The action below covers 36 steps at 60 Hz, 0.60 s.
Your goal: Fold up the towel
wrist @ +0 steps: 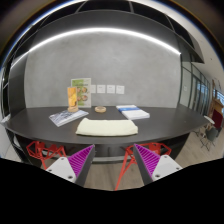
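Towel [106,127], pale cream and already folded into a flat rectangle, lies near the middle of the frame on the front part of a dark oval surface [40,131]. It rests on its own, well ahead of the gripper [108,160], whose two fingers show at the bottom of the frame with their purple ribbed pads [76,159] facing each other. The fingers stand wide apart and hold nothing; between them only the floor and the surface's front edge show.

Behind the towel, toward the upper middle of the frame, a small round brownish object [99,109] sits on the surface; what it is cannot be made out. To the right of the towel and a little farther back lies a stack of white and blue papers or booklets [133,112]. To the left lies another flat printed item [67,117], like an open magazine, angled toward the surface's edge. Behind that, at the left centre of the frame, an orange and green box or display card [76,93] stands upright near the grey wall [150,70].

On the wall, just above the small round object, a row of white outlets [109,89] shows. Red chair frames [43,152] stand under the surface at the lower left and lower right of the frame, beside the fingers. A curved light strip [100,35] arcs across the ceiling at the top of the frame.
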### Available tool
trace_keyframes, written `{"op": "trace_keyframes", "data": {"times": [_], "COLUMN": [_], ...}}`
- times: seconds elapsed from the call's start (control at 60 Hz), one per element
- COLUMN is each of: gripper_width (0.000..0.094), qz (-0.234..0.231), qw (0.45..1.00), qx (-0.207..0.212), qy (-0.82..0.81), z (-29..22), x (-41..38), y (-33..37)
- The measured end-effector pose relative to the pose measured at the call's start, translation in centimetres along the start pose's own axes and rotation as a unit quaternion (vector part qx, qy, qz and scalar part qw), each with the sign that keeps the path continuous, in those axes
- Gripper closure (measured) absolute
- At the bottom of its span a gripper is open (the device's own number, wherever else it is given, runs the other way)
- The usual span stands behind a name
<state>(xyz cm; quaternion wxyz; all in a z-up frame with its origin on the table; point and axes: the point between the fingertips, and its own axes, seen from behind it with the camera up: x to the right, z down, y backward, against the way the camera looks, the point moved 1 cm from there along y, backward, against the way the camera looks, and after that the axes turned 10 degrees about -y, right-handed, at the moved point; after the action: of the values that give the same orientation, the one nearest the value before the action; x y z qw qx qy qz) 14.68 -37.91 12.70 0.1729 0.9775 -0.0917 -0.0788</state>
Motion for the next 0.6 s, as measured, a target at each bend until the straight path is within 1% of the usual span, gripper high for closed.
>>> {"op": "trace_keyframes", "data": {"times": [0.1, 0.217, 0.383, 0.6], "gripper_width": [0.0133, 0.0136, 0.0170, 0.0217], "qz": [-0.023, -0.047, -0.078, -0.118], "qw": [1.000, 0.999, 0.996, 0.988], "qx": [-0.001, -0.011, -0.030, -0.067], "qy": [0.006, 0.010, 0.033, 0.069], "z": [-0.5, -0.7, -0.7, 1.3], "x": [-2.1, -3.9, -7.5, -12.4], "y": [-2.3, -6.1, -15.5, -26.7]}}
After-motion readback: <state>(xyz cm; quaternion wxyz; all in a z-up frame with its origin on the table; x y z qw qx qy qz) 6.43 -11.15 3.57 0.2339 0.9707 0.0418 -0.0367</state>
